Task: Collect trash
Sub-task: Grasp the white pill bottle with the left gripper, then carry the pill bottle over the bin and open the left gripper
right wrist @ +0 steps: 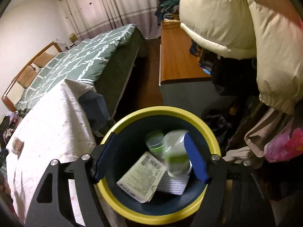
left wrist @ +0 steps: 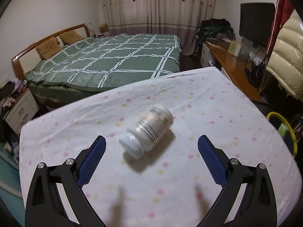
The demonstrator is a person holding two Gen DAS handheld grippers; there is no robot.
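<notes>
A white pill bottle [left wrist: 148,132] lies on its side on the floral tablecloth [left wrist: 217,113], cap toward me. My left gripper [left wrist: 151,143] is open above the table, its blue pads on either side of the bottle without touching it. My right gripper [right wrist: 149,151] is open over the yellow-rimmed dark bin [right wrist: 214,140]. A blurred clear cup with a green band [right wrist: 175,153] is in mid-air between its pads, free of both. In the bin lie a green-banded cup [right wrist: 154,143], a printed carton [right wrist: 142,177] and a white box [right wrist: 174,185]. The pill bottle also shows in the right wrist view [right wrist: 18,145].
The bin stands on the floor right of the table; its rim shows in the left wrist view [left wrist: 284,124]. A bed with a green checked quilt [left wrist: 113,60] is behind the table. A wooden desk [right wrist: 178,56] and hanging cream jacket [right wrist: 265,37] are beside the bin.
</notes>
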